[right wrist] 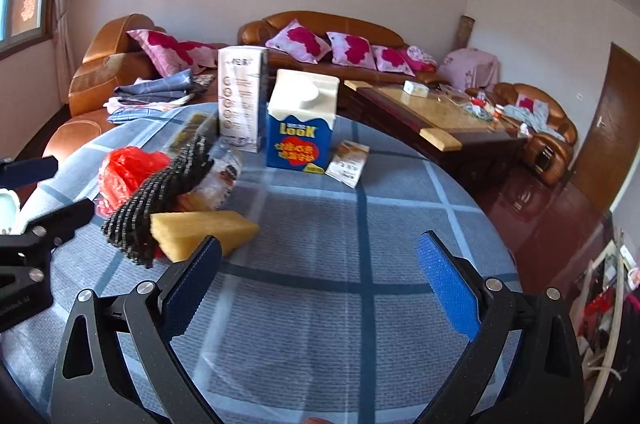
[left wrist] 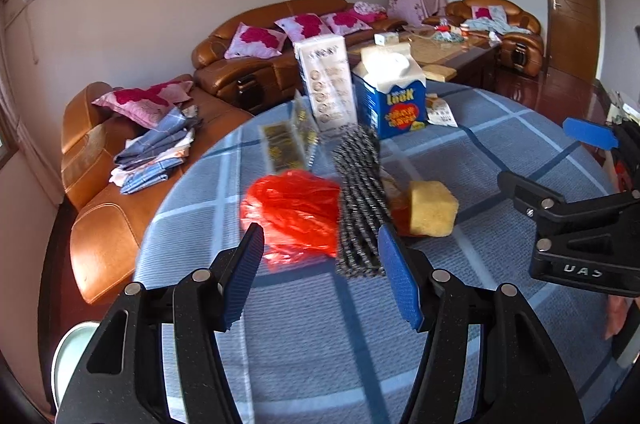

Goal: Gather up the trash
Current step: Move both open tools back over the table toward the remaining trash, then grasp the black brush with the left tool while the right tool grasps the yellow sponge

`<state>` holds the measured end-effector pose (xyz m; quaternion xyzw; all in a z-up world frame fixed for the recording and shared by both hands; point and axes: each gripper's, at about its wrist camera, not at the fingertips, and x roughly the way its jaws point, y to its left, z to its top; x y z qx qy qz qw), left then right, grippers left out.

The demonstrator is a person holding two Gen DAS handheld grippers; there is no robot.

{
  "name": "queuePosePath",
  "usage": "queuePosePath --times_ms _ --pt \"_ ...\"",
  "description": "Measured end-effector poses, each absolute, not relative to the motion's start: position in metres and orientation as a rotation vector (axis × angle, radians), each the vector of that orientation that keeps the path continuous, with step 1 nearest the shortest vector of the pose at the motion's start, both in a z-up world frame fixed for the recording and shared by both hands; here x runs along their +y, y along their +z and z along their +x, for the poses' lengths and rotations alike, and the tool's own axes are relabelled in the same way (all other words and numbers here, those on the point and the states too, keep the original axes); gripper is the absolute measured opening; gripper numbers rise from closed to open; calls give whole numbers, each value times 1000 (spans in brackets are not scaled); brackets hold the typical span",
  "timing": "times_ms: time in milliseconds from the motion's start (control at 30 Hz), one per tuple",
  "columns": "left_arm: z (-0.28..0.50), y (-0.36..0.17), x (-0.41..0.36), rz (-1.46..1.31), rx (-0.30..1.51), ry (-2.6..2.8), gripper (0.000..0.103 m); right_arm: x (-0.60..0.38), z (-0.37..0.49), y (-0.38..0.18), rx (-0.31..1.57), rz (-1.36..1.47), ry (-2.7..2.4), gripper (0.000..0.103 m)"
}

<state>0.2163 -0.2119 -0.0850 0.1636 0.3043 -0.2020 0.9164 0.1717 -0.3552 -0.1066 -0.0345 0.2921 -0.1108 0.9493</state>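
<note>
On the round table with the blue checked cloth [left wrist: 320,344] lies a heap of trash. A crumpled red plastic bag [left wrist: 294,212] sits just beyond the tips of my left gripper [left wrist: 320,244], which is open with nothing between its pads. Beside the bag lie a black-and-white speckled wrapper [left wrist: 360,200] and a yellow sponge [left wrist: 432,210]. My right gripper [right wrist: 320,244] is open and empty over the bare cloth [right wrist: 320,304], with the sponge [right wrist: 200,232] at its left finger. A blue milk carton [right wrist: 300,132], a tall white carton [right wrist: 242,96] and a small sachet [right wrist: 348,164] stand further back.
Gold-printed clear wrappers [left wrist: 288,140] lie left of the white carton. A white round container [left wrist: 72,348] sits below the table's left edge. Brown leather sofas [left wrist: 248,64] with pink cushions and a low coffee table [right wrist: 432,120] fill the room behind; a door [left wrist: 572,4] is at the right.
</note>
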Motion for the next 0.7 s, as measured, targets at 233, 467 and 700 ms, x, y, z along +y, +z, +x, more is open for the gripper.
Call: queuePosePath --times_ms 233,467,700 --pt "231 -107 -226 319 755 -542 10 -361 173 -101 583 -24 -211 96" --pt "211 -94 -206 287 698 -547 0 -350 179 -92 569 11 -179 96" --pt "214 -87 -181 233 686 -492 2 -335 184 -97 590 -5 -166 96"
